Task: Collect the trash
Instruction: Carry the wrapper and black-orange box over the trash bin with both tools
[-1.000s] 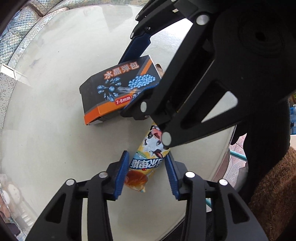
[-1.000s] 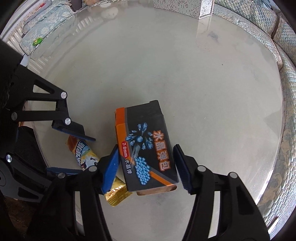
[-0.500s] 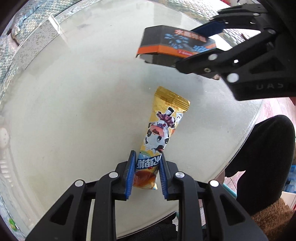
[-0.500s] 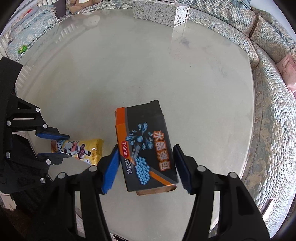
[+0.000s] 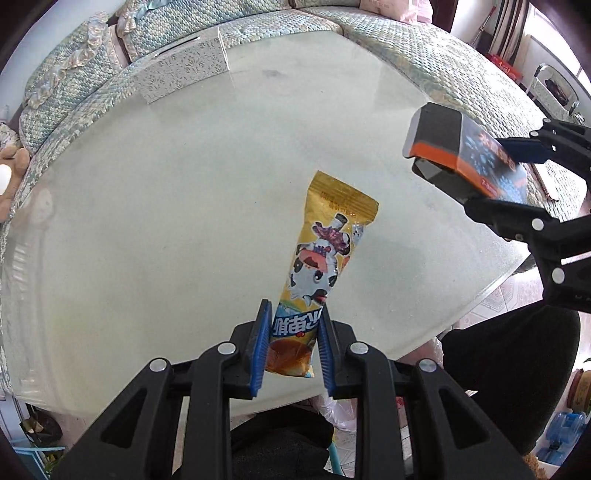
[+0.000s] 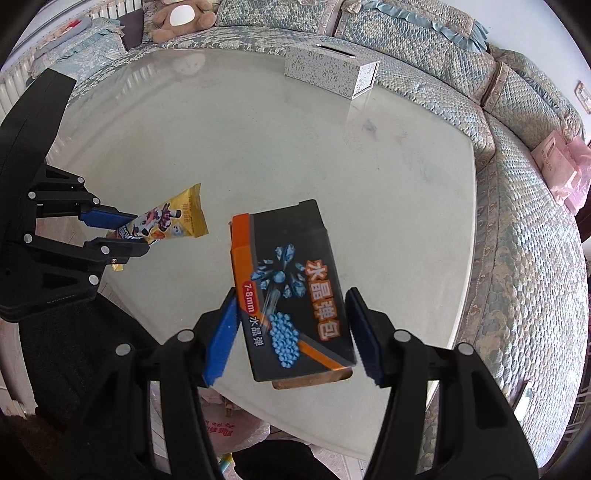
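My left gripper (image 5: 291, 332) is shut on the lower end of a yellow snack wrapper (image 5: 325, 251) with a cartoon cow, held up above the round glass table (image 5: 147, 221). The wrapper's far end points away from me. My right gripper (image 6: 291, 332) is shut on a black and orange cardboard box (image 6: 291, 273) with blue beads printed on it, also lifted off the table. In the left wrist view the box (image 5: 461, 162) hangs at the right in the right gripper (image 5: 495, 177). In the right wrist view the left gripper (image 6: 122, 236) holds the wrapper (image 6: 173, 218) at the left.
A white patterned tissue box (image 6: 328, 70) stands at the table's far edge. A blue-green sofa (image 6: 517, 258) curves around the table, with a teddy bear (image 6: 181, 16) and pink items (image 6: 565, 166) on it. A plastic bag (image 6: 229, 432) shows below the near table edge.
The left jaws closed on the wrapper and lifted it off the table while the wrist rolled. The right gripper rose with the box and moved away from the left one.
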Motion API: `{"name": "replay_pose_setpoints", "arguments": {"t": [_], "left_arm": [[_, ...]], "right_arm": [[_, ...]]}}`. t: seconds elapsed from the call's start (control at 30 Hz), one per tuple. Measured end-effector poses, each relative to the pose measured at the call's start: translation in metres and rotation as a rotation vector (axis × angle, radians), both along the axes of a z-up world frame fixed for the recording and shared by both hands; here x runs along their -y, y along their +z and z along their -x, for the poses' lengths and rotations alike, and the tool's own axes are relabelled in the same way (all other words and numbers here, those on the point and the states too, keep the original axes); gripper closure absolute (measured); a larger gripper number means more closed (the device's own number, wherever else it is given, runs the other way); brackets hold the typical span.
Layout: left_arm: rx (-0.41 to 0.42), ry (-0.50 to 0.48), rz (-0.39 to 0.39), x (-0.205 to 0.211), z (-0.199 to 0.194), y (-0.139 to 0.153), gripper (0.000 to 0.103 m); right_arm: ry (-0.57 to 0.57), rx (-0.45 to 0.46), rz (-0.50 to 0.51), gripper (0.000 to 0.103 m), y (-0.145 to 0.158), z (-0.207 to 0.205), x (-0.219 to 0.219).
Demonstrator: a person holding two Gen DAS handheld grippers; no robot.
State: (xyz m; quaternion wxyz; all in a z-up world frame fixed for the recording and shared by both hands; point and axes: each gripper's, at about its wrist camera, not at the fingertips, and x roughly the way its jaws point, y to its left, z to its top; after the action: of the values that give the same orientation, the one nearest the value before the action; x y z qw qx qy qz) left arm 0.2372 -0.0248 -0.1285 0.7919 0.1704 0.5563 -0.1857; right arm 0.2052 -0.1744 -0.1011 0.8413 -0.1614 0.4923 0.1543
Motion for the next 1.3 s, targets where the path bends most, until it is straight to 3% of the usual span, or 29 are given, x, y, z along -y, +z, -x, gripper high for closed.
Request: {"name": "replay_pose_setpoints", "arguments": {"t": [0.23,0.43,0.9,1.17,1.3], "left_arm": [[0.060,0.024,0.023,-0.014,0.034,0.027,0.079],[0.071,0.027,0.044,-0.017,0.073,0.026,0.079],[-0.001,0.031,0.082,-0.017,0.144,-0.027,0.079],[-0.045,0.039,0.114,-0.015,0.156,-0.056,0.079],[-0.110,0.048,0.138,-0.011,0.156,-0.076,0.079]], "right_arm": [[0.019,0.040,-0.005,0.046,0.017,0.049,-0.011],[0.045,0.057,-0.005,0.046,0.015,0.086,-0.025],[0.060,0.035,0.001,0.046,-0.027,0.155,-0.046],[0.040,0.014,-0.016,0.046,-0.054,0.164,-0.048],[0.014,-0.022,-0.047,0.046,-0.075,0.165,-0.046]]}}
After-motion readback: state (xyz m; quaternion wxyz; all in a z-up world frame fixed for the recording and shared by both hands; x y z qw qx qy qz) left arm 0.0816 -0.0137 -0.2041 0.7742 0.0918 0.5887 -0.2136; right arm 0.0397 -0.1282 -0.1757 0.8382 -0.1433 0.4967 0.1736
